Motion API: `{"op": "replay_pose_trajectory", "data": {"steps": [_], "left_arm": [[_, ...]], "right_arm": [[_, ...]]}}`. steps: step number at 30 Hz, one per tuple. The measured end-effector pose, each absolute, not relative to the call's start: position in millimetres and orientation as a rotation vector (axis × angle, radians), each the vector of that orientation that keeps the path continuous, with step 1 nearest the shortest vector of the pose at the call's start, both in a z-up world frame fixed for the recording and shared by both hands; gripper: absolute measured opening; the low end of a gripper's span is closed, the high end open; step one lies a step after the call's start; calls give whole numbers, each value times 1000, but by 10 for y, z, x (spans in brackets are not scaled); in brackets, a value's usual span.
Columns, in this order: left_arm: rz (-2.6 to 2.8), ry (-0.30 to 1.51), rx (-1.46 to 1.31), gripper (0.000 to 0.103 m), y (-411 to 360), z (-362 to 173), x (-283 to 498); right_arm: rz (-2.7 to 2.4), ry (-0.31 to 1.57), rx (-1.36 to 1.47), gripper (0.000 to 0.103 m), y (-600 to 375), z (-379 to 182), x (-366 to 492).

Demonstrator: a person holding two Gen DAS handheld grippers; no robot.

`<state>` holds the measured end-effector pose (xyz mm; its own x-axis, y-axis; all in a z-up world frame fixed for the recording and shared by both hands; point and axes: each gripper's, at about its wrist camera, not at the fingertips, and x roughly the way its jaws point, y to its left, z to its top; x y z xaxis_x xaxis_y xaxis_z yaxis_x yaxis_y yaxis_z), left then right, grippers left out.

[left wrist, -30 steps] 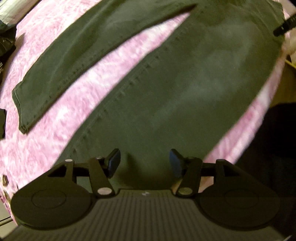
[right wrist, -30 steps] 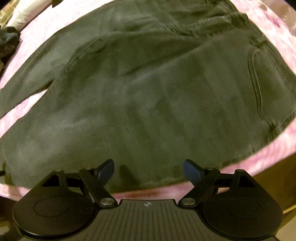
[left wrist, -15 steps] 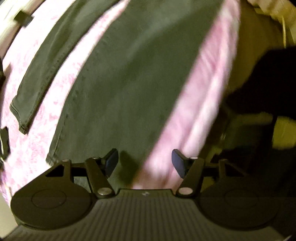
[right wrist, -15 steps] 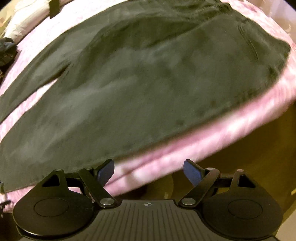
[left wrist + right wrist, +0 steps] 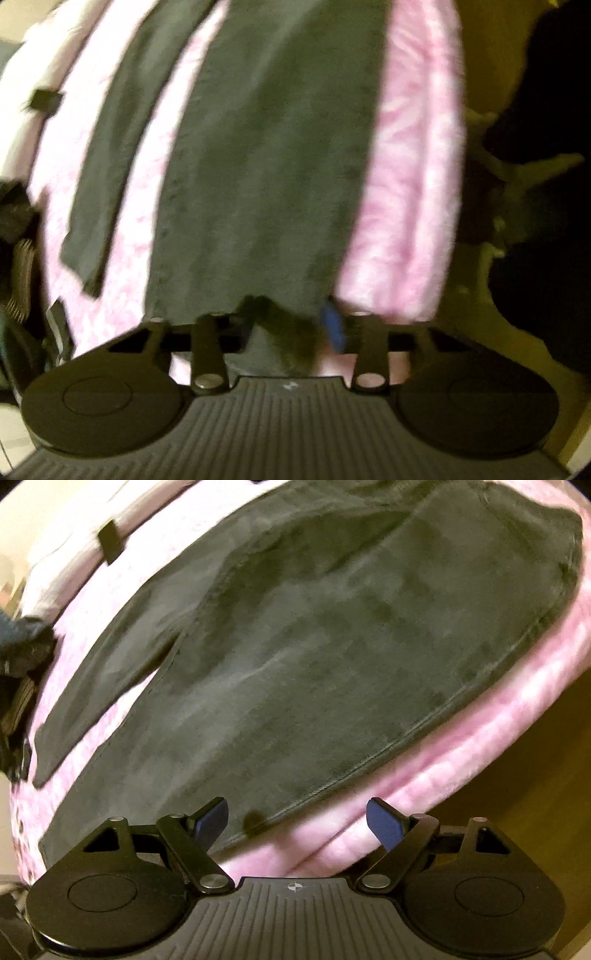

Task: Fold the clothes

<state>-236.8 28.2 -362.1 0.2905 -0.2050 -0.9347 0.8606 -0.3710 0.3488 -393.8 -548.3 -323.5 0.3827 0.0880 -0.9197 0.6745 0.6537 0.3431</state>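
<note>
Dark trousers (image 5: 314,657) spread flat on pink bed cover (image 5: 461,746) for folding. Right gripper (image 5: 299,821) fingers apart, empty. Left gripper (image 5: 295,325) at near hem; blurred, grip undeterminable.

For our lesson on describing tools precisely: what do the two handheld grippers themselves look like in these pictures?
Both match. The right gripper has a black body with a ribbed plate, a small crosshair mark, round discs either side, black linkage arms with silver pivot pins, and blue-padded fingers. The left gripper, blurred, shows the same black ribbed body, discs, and one blue pad. No cables or sleeves show.
</note>
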Motion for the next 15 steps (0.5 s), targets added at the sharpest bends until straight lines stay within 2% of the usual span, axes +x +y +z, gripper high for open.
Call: {"op": "replay_pose_trajectory", "data": {"steps": [2,5,9,15], "left_arm": [[-1305,650,1504,6,355,-3509,-2393],[-1344,685,1488,5,480,-3370,-2498],[-1355,741,1498,5,491,-3438,-2566],[-1320,834,1487,12,417,-3423,-2457]], "right_arm": [[-475,1142,829,85,-5537,-3257,-3952],[-495,1131,840,85,-5598,-3156,-4030],[-499,1144,757,85,-5610,-3041,-4078],[-507,1049,630,85,-5637,-2834,-3909]]}}
